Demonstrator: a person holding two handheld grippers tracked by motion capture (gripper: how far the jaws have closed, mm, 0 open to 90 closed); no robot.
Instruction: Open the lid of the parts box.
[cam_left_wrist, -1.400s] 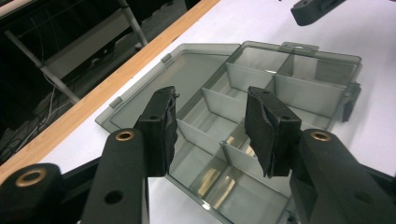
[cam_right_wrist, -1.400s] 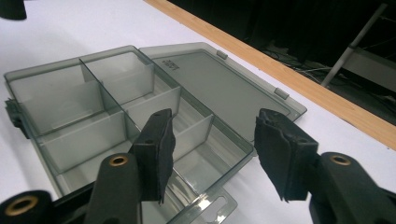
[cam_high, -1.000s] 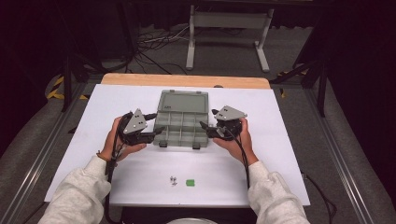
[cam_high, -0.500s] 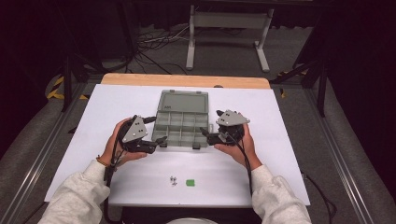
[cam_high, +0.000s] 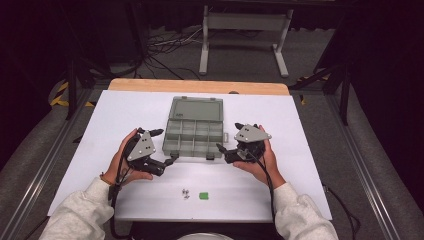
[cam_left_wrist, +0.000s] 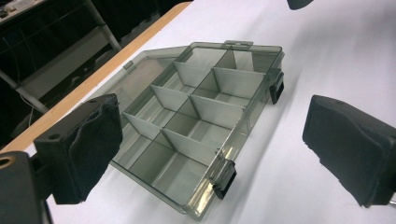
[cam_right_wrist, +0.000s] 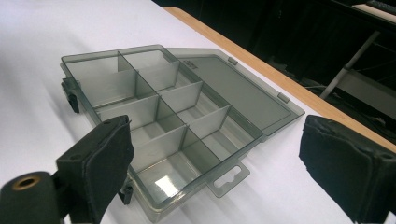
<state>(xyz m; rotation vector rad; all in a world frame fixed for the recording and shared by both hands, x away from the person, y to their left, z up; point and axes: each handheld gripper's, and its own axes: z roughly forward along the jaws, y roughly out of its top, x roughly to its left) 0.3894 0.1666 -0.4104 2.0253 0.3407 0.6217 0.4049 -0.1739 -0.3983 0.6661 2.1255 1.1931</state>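
Note:
A clear grey compartment box lies on the white table top, its lid folded flat on the far side; its compartments look empty. Two black latches hang on its near wall. My left gripper sits just off the box's near left corner and my right gripper just off its near right corner. The jaws of both have just been opening; both stand open and the pads touch nothing.
Two small screws and a small green piece lie near the front edge of the white table top. A wooden strip borders the far edge. Behind it stand a metal stand and cables on the floor.
Both grippers have drawn back from the box's near corners toward the person, and their jaws stand wider apart. The box has stayed in place.

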